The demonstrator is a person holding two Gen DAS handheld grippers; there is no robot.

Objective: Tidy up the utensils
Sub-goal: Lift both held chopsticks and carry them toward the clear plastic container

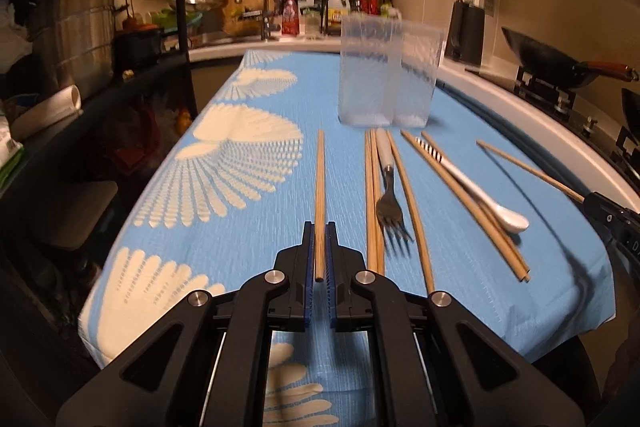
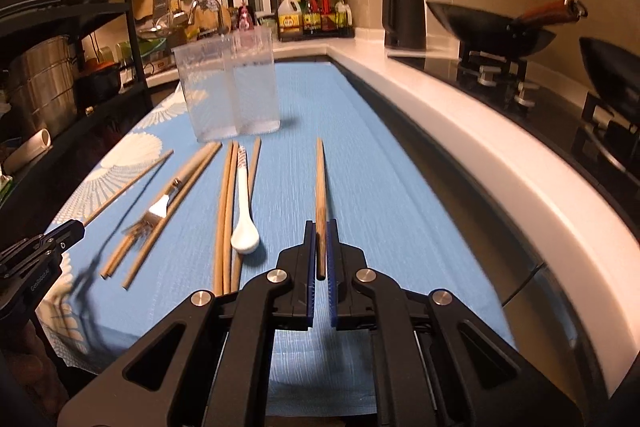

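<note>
Bamboo shows between both claws. The left claw (image 1: 320,247) is closed on one chopstick (image 1: 320,187), which runs straight ahead from between its blue pads toward the clear plastic holder (image 1: 386,75) standing ahead and a little to the right. To the right of this claw lie more chopsticks (image 1: 374,211), a fork (image 1: 390,203) and a white spoon (image 1: 480,193) on the blue cloth (image 1: 248,227) over the worktop. The right claw (image 2: 320,247) likewise clamps a single darker chopstick (image 2: 320,183) pointing forward; the holder (image 2: 228,87) stands ahead to its left, with the spoon (image 2: 244,211) just left of the claw.
</note>
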